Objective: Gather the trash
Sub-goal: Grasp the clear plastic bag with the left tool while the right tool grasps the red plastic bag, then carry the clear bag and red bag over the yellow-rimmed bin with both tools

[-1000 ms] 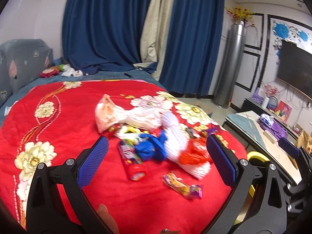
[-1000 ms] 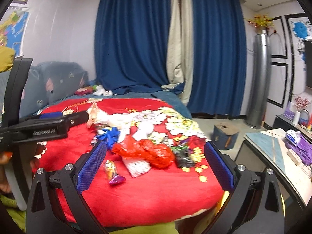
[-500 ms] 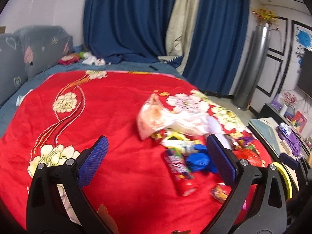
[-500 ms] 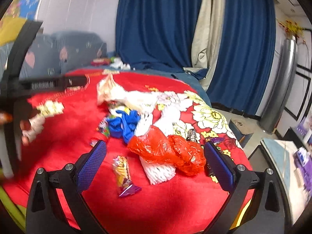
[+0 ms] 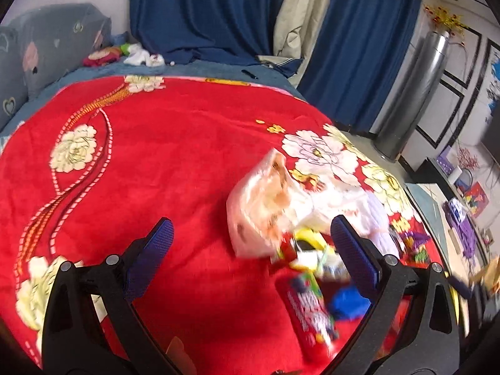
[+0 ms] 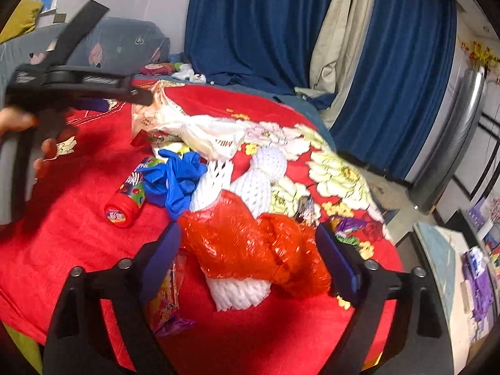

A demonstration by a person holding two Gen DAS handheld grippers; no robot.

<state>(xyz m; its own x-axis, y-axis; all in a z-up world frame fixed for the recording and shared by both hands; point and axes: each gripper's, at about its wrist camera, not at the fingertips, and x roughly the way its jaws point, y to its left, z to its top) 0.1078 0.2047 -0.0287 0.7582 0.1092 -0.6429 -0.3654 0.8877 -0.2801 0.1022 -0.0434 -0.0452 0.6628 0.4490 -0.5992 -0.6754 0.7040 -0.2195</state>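
A pile of trash lies on a red flowered blanket. My left gripper is open above the blanket, with a pale pink and white plastic bag between its pads and a red candy tube and blue glove low at right. My right gripper is open with its pads either side of a red plastic bag, which lies on white foam netting. The blue glove, the candy tube and a colourful wrapper lie to the left. The left gripper shows at upper left.
Blue curtains hang behind the bed. A grey headboard stands at the left. A silver column and a low table with purple items stand at the right, past the bed's edge.
Both grippers have moved forward and down toward the pile. The left view has swung left onto the pale bag. The red bag now sits between the right pads.
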